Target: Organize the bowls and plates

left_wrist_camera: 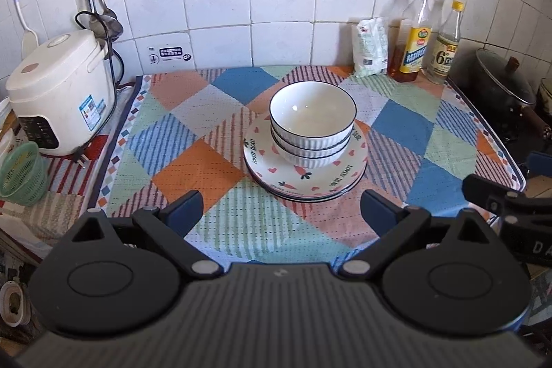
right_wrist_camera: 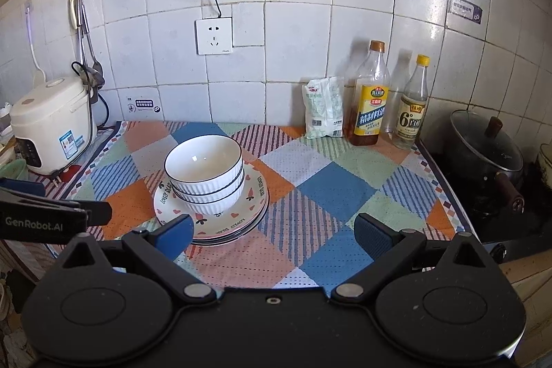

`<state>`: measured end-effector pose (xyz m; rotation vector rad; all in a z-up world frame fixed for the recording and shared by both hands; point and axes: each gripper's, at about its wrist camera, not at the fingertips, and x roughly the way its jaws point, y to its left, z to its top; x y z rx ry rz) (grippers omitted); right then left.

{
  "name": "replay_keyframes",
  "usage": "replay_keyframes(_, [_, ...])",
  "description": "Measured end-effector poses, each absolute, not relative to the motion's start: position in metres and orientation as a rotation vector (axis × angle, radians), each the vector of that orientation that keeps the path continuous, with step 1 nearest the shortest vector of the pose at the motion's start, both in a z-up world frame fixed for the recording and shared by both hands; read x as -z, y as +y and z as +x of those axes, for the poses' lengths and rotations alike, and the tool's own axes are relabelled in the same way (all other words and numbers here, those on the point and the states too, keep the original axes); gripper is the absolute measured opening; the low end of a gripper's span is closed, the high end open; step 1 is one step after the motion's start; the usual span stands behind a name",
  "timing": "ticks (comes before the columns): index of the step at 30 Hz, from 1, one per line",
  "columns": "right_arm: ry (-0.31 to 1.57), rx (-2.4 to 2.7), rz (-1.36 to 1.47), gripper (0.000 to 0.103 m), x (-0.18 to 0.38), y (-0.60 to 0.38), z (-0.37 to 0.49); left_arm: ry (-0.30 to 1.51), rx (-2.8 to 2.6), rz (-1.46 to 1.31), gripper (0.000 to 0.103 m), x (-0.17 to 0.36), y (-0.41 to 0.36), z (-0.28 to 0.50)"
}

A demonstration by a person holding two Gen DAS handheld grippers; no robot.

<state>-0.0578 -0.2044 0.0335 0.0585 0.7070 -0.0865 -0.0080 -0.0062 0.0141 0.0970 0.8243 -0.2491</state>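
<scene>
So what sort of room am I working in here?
Most likely a home kitchen counter: a white rice cooker stands at the left, oil and vinegar bottles line the white tiled wall, and a black lidded wok sits on a stove to the right.

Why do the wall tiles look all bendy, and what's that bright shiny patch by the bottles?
Left wrist view: the fisheye lens curves the tile lines, most near the edges; light glares on the tiles above the bottles. Right wrist view: same bending, glare on the upper right wall; the top bowl stays sharp, with a small bright glint inside.
</scene>
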Motion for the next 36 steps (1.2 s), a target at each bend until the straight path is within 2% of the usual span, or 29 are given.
replay_keyframes(19, [0.728, 0.1, 0.025, 0.101, -0.018, -0.203, -0.06, 0.823, 0.231, 0.081, 0.099, -0.008, -0.01, -0.016])
replay_keyframes(28, [0.737, 0.107, 0.038, 0.101, -0.015, -0.206, -0.062, 0.815, 0.202, 0.192, 0.099, -0.002, -0.02, -0.021])
replay_keyframes(36, [0.739, 0.108, 0.045, 0.101, -0.015, -0.208, -0.062, 0.809, 0.192, 0.173, 0.099, -0.001, -0.022, -0.023])
